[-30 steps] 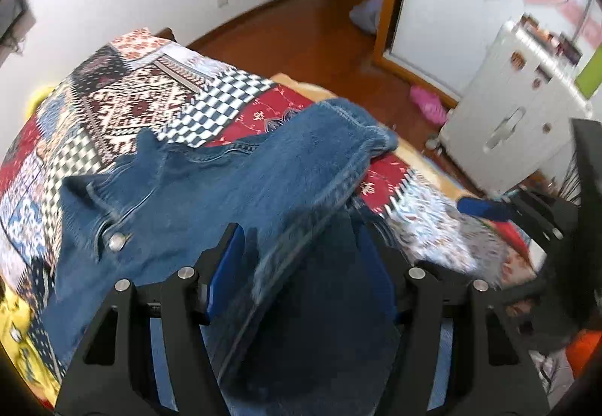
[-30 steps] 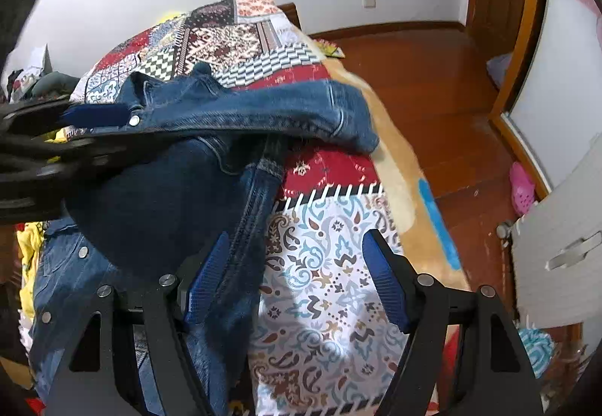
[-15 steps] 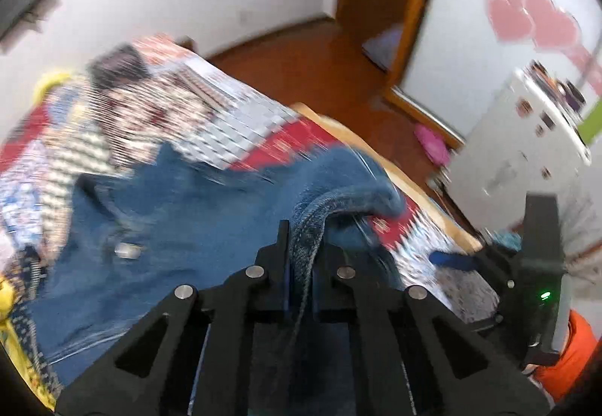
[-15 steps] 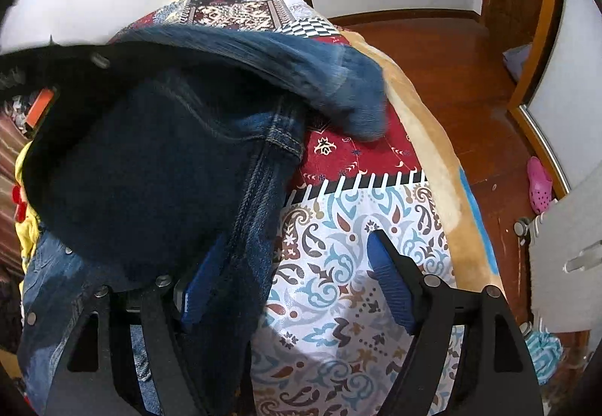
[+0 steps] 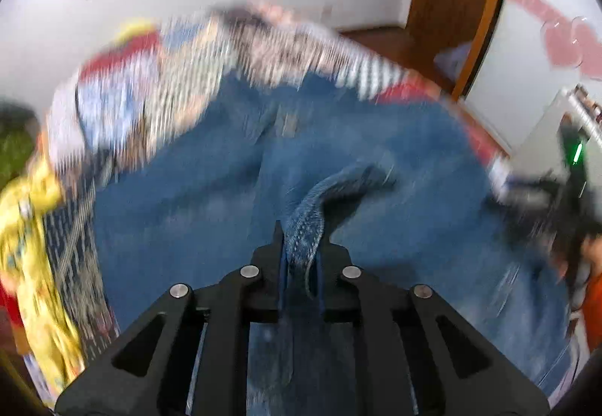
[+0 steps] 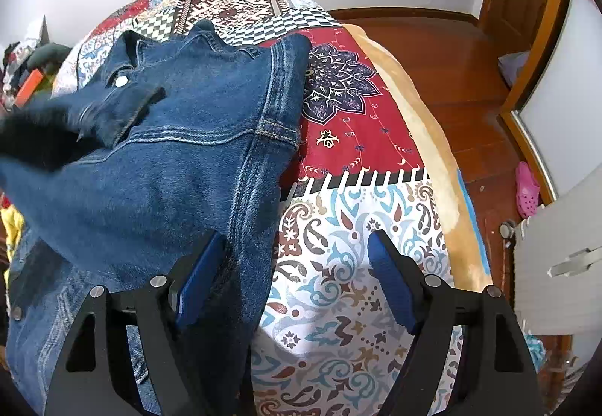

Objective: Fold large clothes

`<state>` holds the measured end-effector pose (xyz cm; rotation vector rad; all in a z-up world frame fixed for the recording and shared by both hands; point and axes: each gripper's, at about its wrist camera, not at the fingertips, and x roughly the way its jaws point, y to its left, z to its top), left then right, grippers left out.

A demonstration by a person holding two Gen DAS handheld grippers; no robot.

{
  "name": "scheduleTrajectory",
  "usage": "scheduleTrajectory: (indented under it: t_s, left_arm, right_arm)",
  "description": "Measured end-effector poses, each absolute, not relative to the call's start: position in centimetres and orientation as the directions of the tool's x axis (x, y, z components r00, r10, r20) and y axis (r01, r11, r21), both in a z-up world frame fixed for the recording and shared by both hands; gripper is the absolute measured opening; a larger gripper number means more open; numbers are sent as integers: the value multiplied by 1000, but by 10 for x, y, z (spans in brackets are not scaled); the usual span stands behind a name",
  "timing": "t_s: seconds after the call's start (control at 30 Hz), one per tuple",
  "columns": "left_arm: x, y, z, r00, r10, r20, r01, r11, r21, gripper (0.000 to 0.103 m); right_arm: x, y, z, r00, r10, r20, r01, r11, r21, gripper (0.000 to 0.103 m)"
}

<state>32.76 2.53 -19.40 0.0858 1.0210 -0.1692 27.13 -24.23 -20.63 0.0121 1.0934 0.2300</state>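
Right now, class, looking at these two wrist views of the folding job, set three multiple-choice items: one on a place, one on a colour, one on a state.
1. Where does the denim jacket lie?
A. on the patterned bedspread
B. on the wooden floor
C. on a chair

2. What colour are the pads of the right hand-held gripper?
A. red
B. blue
C. yellow

3. How does the left hand-held gripper stand?
A. wide apart over bare bedspread
B. out of view
C. jaws close together with a denim fold between them

Answers: 1 A, the right wrist view shows the jacket spread on the bedspread. 2 B, both pads show blue. 3 C, the left wrist view shows stitched denim pinched between the narrow jaws, which are easing open.
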Motion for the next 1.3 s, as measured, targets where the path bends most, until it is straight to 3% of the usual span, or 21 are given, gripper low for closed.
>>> scheduleTrajectory:
  t_s: [0.13, 0.23, 0.47, 0.6, 0.8, 1.0, 1.07, 1.13, 1.3]
  left_arm:
    - [304, 50, -231, 430, -114, -896, 131, 989, -63, 48]
    - [299, 51, -230, 412, -143, -900, 147, 985, -89, 50]
    - [303, 17, -187, 533, -59, -844, 270, 957, 104, 50]
    - [321, -4, -178, 541, -93, -836, 342, 932, 117, 50]
    - [362, -36, -219, 473, -11, -881, 413, 886, 210, 50]
    - [385, -39, -250, 393, -54, -918, 423, 897, 128, 50]
    - [387, -35, -249, 390, -86, -917, 415, 905, 91, 49]
    - [389, -27, -245, 393, -136, -909, 399, 916, 35, 26]
    - [385, 1, -216, 472, -180, -863, 293, 955, -39, 12]
  right_arm:
    - [272, -240, -206, 434, 173, -884, -170, 979, 109, 76]
    - [274, -242, -203, 419, 175, -891, -159, 980, 118, 76]
    - [268, -235, -167, 485, 199, -851, -175, 976, 128, 76]
    - [269, -228, -156, 504, 245, -828, -184, 967, 174, 76]
    - [273, -210, -168, 476, 249, -843, -218, 963, 161, 76]
    - [275, -202, -192, 411, 214, -886, -237, 964, 123, 76]
    - [278, -201, -203, 378, 205, -903, -243, 963, 117, 77]
    - [277, -202, -205, 381, 212, -900, -241, 962, 125, 78]
    - [277, -202, -205, 381, 205, -902, -238, 964, 119, 79]
